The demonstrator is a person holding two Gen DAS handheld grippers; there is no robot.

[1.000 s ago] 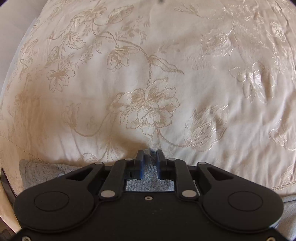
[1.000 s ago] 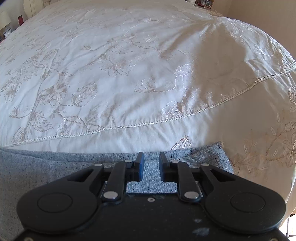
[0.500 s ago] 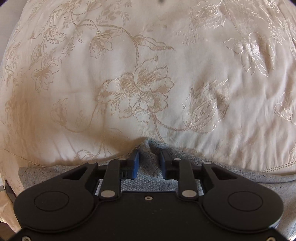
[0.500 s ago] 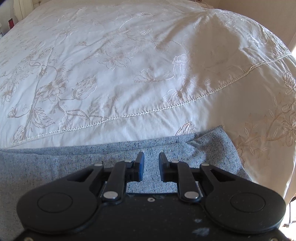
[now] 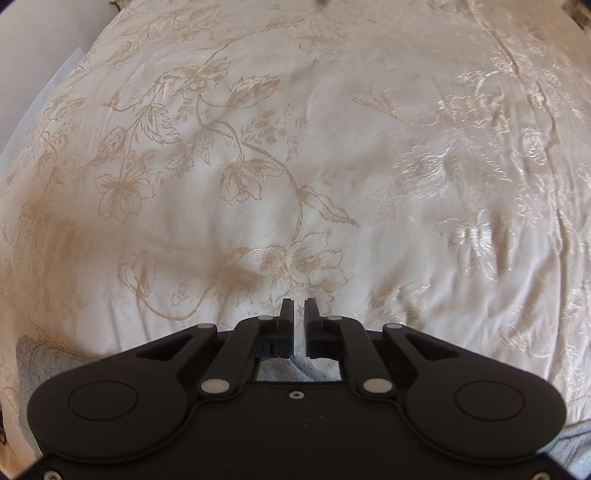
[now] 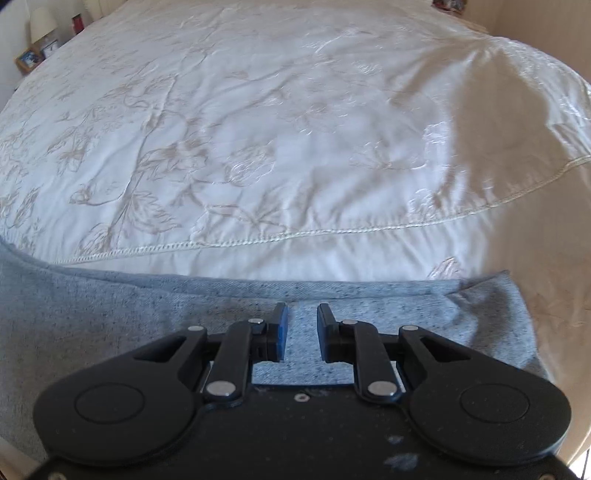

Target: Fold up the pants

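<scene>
Grey, flecked knit fabric made up the pants [image 6: 122, 325], which were seen lying on a white bedspread [image 6: 258, 129] embroidered with beige flowers. No container was seen in either view; the bedspread alone carried the garment.

In the right wrist view the pants were spread as a broad band across the lower part of the frame, their long axis running from 9 o'clock to 3 o'clock. A folded-over edge was seen along the band's far side, and the fabric ended in a turned-up corner at about 3 o'clock. A stitched hem line on the bedspread was seen just beyond the far edge of the pants. A lamp [image 6: 41, 23] and a small framed picture [image 6: 28, 58] were seen at about 10 o'clock, beyond the bed.

The right gripper [image 6: 302, 330] was held low over the pants, pointing toward 12 o'clock, with its fingers spread apart and grey fabric visible in the gap between them; nothing was pinched.

In the left wrist view the pants [image 5: 35, 363] showed only as grey patches at 8 o'clock and 4 o'clock, and as a bunch under the gripper body. The left gripper [image 5: 298, 317] was pointed toward 12 o'clock over the bedspread [image 5: 258, 166], its fingers drawn nearly together with a narrow slit left. Whether fabric was caught between them could not be told.
</scene>
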